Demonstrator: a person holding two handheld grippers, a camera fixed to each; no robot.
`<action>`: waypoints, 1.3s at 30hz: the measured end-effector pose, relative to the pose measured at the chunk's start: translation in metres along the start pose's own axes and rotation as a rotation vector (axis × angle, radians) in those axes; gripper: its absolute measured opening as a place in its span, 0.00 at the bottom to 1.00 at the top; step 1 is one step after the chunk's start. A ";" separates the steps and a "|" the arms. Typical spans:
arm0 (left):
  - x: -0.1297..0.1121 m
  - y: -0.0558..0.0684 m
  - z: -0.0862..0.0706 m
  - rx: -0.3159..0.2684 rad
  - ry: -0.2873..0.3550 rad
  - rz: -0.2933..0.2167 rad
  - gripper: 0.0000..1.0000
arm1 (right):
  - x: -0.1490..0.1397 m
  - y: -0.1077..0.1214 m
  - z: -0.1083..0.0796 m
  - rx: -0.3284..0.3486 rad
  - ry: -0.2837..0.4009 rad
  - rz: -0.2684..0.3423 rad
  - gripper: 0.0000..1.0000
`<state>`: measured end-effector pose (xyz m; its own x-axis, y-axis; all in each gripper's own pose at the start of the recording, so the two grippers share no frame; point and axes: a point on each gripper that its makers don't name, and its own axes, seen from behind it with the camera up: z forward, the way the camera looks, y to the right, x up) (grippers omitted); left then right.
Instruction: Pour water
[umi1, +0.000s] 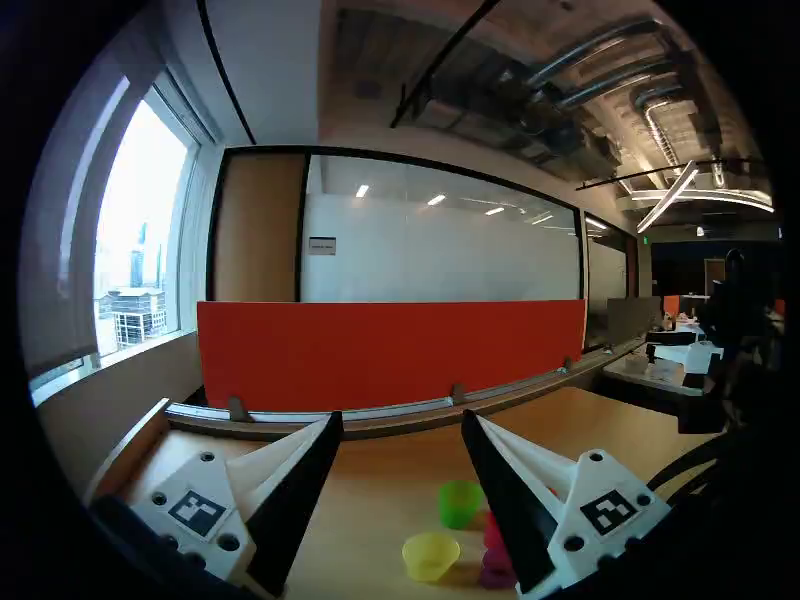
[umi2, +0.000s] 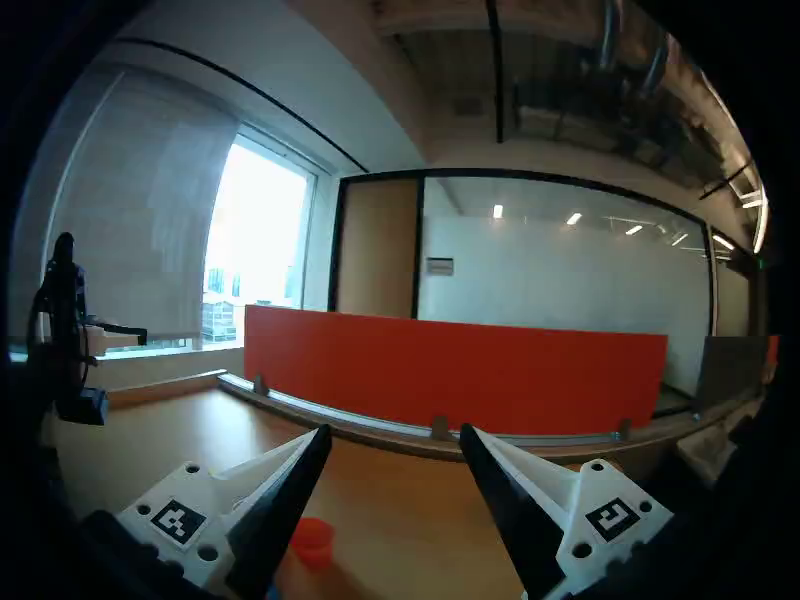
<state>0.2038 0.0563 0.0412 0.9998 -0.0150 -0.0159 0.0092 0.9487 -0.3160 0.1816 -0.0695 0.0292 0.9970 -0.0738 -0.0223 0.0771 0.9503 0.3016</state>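
Plainly, in the left gripper view the left gripper (umi1: 400, 418) is spread wide with nothing between its 2 fingers. It is held above the wooden desk (umi1: 380, 480) and looks level toward the orange partition (umi1: 390, 350). The cups sit below its line and slightly to the right. A green cup (umi1: 460, 502) stands upright, a yellow cup (umi1: 431, 556) is nearer the camera, and pink cups (umi1: 490, 572) are partly hidden behind the right-hand finger. Whether any holds water I cannot tell. I judge this gripper would have to tip down and descend to reach them. In the right gripper view the right gripper (umi2: 395, 430) is likewise spread and empty, also facing the partition along the desk. A red cup (umi2: 312, 541) stands upright low down, just beside the inner edge of the left-hand finger and well below the tips. By my reading each hand has cups beneath and ahead of it, the right nearest the red one. What vessel would supply the water I cannot tell.
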 end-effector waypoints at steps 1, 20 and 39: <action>0.000 0.002 0.001 -0.012 -0.002 0.003 0.87 | 0.001 -0.002 0.000 0.012 0.001 0.004 0.99; 0.015 0.033 0.013 -0.200 -0.009 0.024 0.87 | 0.012 -0.056 -0.001 0.274 -0.026 -0.006 0.99; 0.004 0.056 0.019 -0.366 -0.077 0.107 0.87 | 0.002 -0.098 -0.007 0.438 -0.091 -0.053 0.99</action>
<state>0.2087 0.1156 0.0412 0.9934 0.1150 -0.0004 -0.0892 0.7680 -0.6342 0.1759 -0.1611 -0.0070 0.9861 -0.1634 0.0294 0.1005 0.7285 0.6776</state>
